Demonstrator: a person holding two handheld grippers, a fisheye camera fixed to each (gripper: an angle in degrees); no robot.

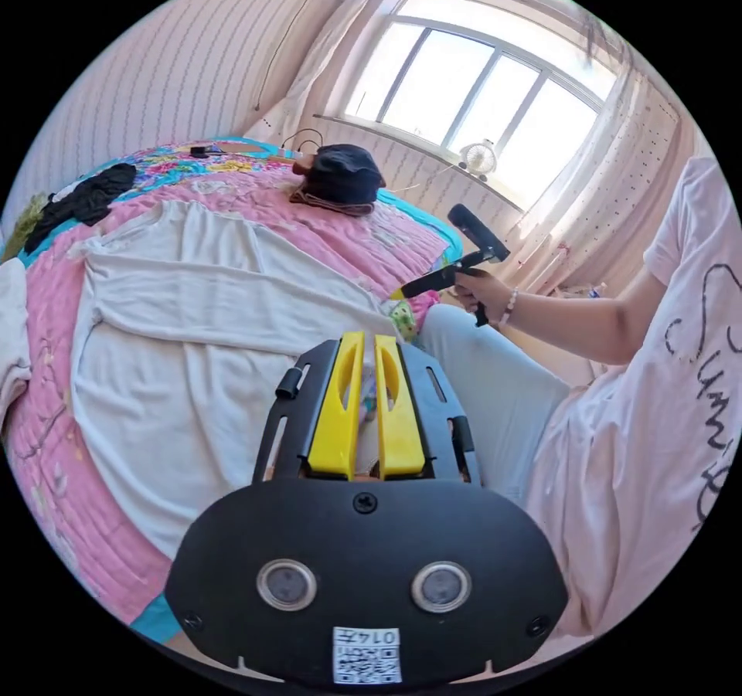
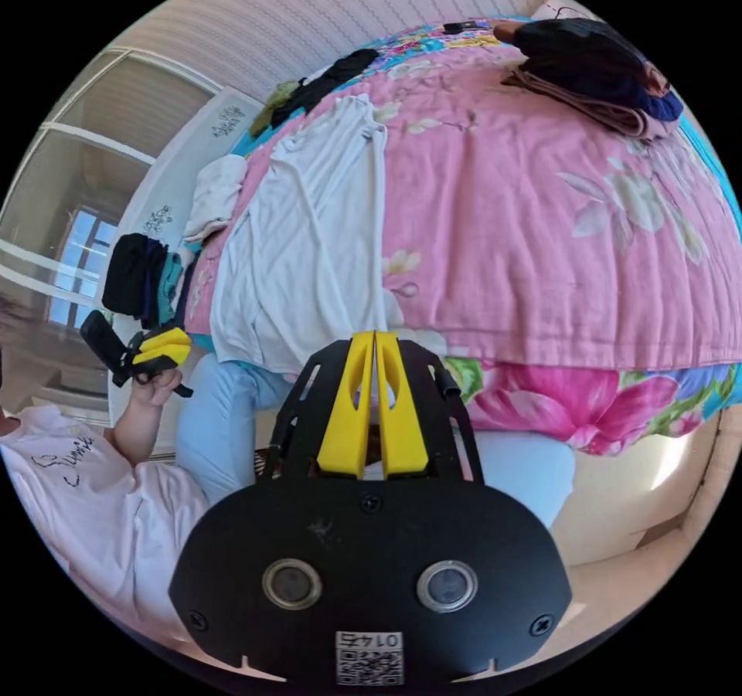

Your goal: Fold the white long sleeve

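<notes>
Your white long sleeve lies spread on the pink quilt of the bed, filling the centre-left of the left gripper view; in the right gripper view it runs as a long pale strip through the upper left, its hem near the bed's edge. A sleeve looks already laid across the body, so I judge you are partway into the fold, between grasps.

Your left gripper has its jaws nearly together with a thin gap, nothing clamped. Your right gripper has its jaws closed tip to tip, empty, held off the bed's edge.

Next you will likely need to open both jaws, bring them down to the garment's near edge or corners, and pinch one layer cleanly before lifting. Avoid catching the quilt underneath.
</notes>
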